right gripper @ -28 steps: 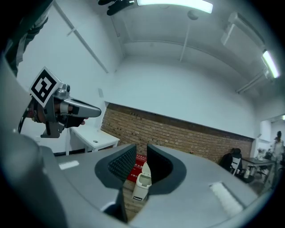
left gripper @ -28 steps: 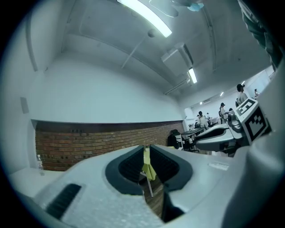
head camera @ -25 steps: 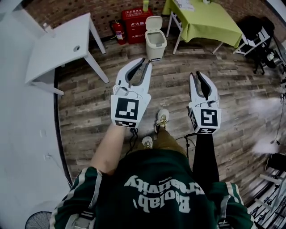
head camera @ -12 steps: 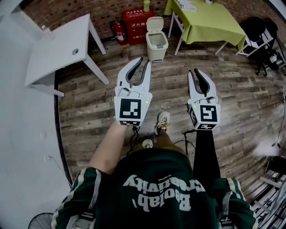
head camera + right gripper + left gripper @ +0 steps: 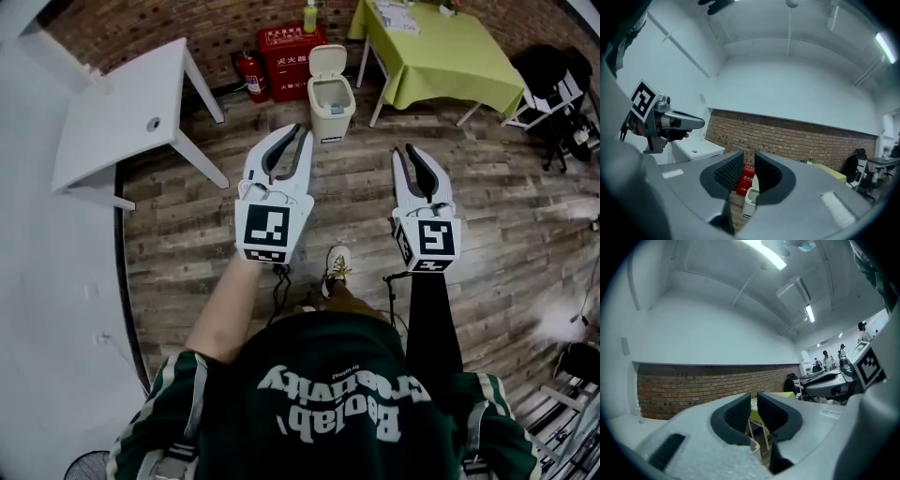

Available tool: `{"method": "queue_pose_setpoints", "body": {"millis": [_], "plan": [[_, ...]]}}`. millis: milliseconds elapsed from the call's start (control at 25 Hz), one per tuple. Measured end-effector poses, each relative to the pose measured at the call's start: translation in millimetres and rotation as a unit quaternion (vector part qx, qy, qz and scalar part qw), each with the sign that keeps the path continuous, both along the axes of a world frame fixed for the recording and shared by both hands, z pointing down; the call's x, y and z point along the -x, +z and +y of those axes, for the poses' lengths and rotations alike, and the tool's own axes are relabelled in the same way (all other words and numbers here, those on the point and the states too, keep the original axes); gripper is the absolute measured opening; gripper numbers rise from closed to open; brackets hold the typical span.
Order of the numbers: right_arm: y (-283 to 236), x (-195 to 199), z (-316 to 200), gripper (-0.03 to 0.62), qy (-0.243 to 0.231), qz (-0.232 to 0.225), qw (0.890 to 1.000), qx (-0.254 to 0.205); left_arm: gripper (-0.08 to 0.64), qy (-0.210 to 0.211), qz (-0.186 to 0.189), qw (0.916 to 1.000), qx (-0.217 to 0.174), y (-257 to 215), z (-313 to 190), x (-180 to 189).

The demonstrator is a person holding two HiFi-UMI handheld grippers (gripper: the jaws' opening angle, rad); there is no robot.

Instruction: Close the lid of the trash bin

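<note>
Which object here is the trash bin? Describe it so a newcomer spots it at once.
Start at the brick wall at the room's far side. Before it, between the red cabinet and the green-clothed table, stands the trash bin. It alone is small and cream, with its lid tipped up.

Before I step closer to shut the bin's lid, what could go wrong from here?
The trash bin looks light and stands free, so a hard push on its upright lid may slide or tip it. The green table's leg stands close beside the bin; the right gripper might strike it.
</note>
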State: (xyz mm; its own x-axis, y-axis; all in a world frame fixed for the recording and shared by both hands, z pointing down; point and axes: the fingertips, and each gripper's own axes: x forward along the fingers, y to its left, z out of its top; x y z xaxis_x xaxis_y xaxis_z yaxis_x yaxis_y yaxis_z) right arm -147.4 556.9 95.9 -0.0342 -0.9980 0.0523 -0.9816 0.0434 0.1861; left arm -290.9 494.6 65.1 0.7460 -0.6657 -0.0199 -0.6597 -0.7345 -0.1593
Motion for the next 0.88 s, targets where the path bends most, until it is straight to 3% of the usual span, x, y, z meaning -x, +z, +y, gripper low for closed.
{"method": "queue_pose_setpoints", "body": {"millis": [880], "plan": [[11,-114,-156,0.094,-0.048,-0.015,0.999,0.002,0.038,-0.039,0.006,0.9992,0.005,9,-149,-106]]}}
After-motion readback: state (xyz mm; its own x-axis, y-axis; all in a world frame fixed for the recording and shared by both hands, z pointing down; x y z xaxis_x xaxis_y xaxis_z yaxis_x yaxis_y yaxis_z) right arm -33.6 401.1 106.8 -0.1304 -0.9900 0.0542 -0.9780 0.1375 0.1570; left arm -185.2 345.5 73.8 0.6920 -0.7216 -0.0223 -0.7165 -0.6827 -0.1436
